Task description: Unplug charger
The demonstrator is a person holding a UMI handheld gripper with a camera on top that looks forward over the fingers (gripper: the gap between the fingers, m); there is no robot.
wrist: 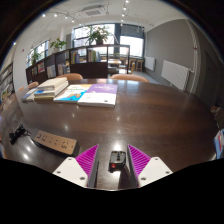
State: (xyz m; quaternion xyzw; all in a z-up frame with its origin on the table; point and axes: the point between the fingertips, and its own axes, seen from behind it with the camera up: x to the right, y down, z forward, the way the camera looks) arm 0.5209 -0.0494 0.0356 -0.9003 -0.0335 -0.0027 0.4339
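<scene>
The claw (112, 160) hangs just over the near edge of a dark wooden table (150, 115), its two fingers spread moderately apart, each showing a magenta pad (87, 157) on its inner face. Between the pads sits a small dark block with a pale mark on its top, which looks to be the charger (117, 158). There is a visible gap between it and the pad on either side, so it stands between the fingers rather than being pinched; whether it rests on the table or is carried some other way cannot be told from this view.

To the left of the fingers, near the table's near-left corner, a long brownish power strip (55, 141) lies flat at a slant. Further left, close to the table's left edge, a small black object (18, 131) rests on the wood; its kind is not clear.

Toward the far edge of the table lie several books. A thick one with a pale cover (47, 91) sits at the far-left part, and beside it two flat ones with light covers (88, 95) lie side by side, touching or nearly so.

Beyond the table stand two rounded chair backs (127, 76), a dark low shelf unit (95, 68), a leafy plant (97, 35) and bright windows (45, 48).
</scene>
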